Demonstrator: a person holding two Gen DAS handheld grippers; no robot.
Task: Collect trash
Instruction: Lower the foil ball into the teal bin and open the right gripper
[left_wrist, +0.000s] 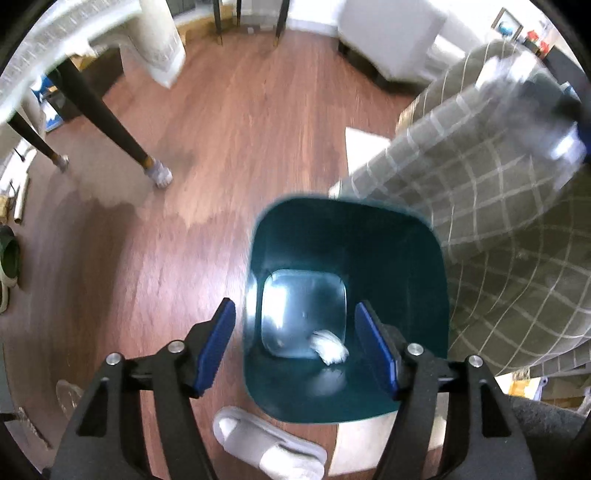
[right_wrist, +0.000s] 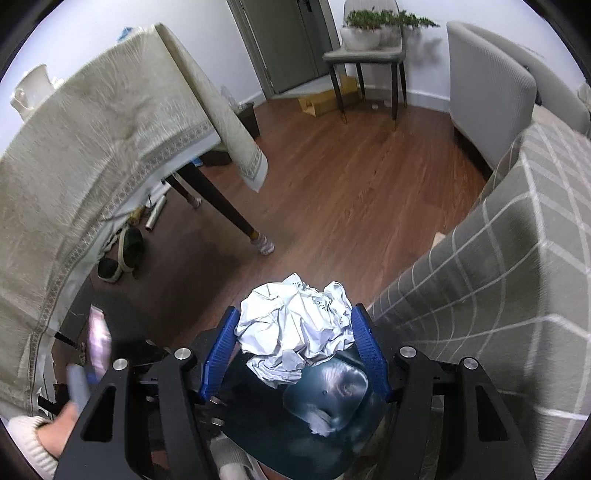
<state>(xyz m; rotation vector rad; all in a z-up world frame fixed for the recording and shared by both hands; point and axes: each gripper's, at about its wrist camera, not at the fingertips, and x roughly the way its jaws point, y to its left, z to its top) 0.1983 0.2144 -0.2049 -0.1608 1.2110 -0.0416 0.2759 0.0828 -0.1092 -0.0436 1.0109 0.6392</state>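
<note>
A dark teal trash bin (left_wrist: 413, 266) stands on the wooden floor beside a grey checked sofa. A small crumpled white paper (left_wrist: 330, 348) lies on its bottom. My left gripper (left_wrist: 295, 343) is open and empty, held over the bin's opening. My right gripper (right_wrist: 293, 345) is shut on a large crumpled white paper ball (right_wrist: 295, 328) and holds it above the bin (right_wrist: 258, 424), where the small paper (right_wrist: 320, 424) also shows. The right gripper appears blurred at the upper right of the left wrist view.
The grey checked sofa (right_wrist: 498, 277) is at the right. A table with a cream cloth (right_wrist: 92, 147) and dark legs (right_wrist: 221, 206) stands at the left. A white slipper (left_wrist: 273, 443) lies by the bin. Shoes (right_wrist: 122, 254) sit under the table. A chair (right_wrist: 369, 62) stands at the far wall.
</note>
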